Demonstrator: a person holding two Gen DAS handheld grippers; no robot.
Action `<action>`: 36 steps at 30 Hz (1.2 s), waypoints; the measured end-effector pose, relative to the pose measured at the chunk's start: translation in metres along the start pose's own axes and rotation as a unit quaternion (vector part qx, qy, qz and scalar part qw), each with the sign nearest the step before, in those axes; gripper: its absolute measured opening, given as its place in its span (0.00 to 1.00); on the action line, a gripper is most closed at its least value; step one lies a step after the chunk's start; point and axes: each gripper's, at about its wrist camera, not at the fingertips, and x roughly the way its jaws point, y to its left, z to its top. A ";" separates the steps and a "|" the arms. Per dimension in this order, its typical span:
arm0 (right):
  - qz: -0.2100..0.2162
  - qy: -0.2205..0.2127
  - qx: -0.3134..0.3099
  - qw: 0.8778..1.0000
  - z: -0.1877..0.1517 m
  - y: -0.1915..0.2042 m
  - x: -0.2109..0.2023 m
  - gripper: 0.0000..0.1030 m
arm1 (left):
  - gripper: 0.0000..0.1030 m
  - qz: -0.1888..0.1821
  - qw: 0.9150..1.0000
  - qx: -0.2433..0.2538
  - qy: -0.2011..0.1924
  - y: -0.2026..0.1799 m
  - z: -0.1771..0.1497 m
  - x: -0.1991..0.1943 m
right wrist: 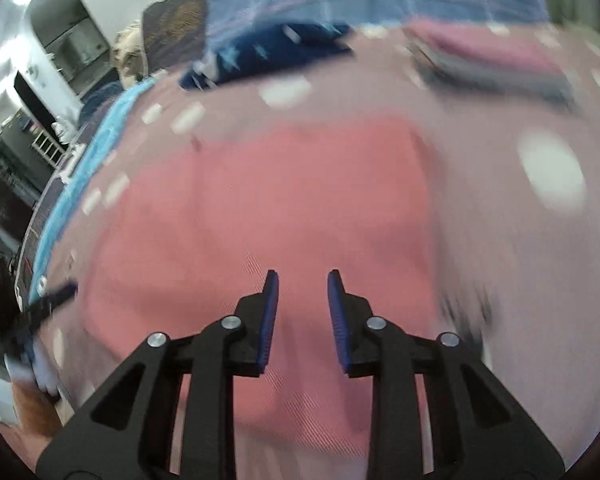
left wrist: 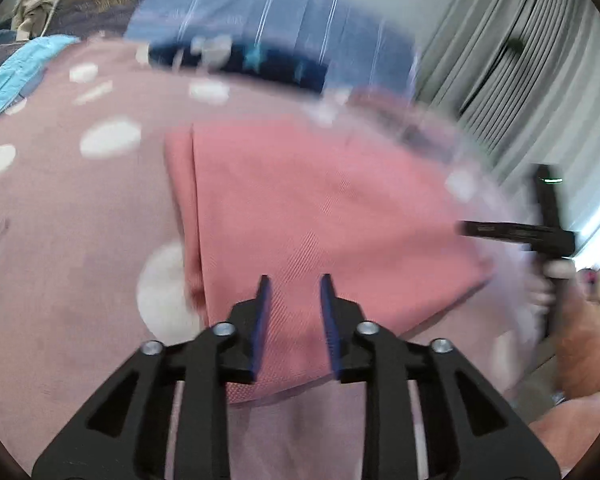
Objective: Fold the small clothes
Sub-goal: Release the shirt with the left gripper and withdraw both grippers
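A salmon-pink cloth [left wrist: 308,216] lies folded and flat on a pink bedspread with white dots [left wrist: 80,200]. My left gripper [left wrist: 294,280] is open and empty, just above the cloth's near edge. My right gripper [right wrist: 302,276] is open and empty too, above the same cloth [right wrist: 260,200]. The right gripper also shows at the right edge of the left wrist view [left wrist: 520,232]. The left gripper shows blurred at the left edge of the right wrist view [right wrist: 48,304]. Both views are motion-blurred.
A dark blue garment with stars [right wrist: 268,56] and a blue plaid pillow [left wrist: 260,12] lie at the bed's far side. A stack of folded clothes [right wrist: 492,60] sits far right. Grey curtains [left wrist: 520,60] hang to the right. A light blue blanket [left wrist: 12,68] lies far left.
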 end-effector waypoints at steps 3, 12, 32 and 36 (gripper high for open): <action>0.016 -0.030 0.028 0.999 -0.050 -0.030 -0.001 0.19 | 0.27 0.039 0.998 0.040 -0.011 -0.013 -0.010 0.005; 0.014 -0.032 0.040 0.999 -0.064 -0.033 -0.019 0.21 | 0.31 0.046 0.999 0.018 -0.009 -0.024 -0.021 -0.012; -0.006 -0.037 -0.106 0.994 -0.092 0.057 -0.001 0.30 | 0.46 0.005 0.998 0.069 0.006 -0.086 -0.027 0.017; -0.003 -0.034 -0.099 0.995 -0.091 0.058 -0.013 0.31 | 0.46 0.025 0.998 0.046 -0.019 -0.073 -0.029 -0.014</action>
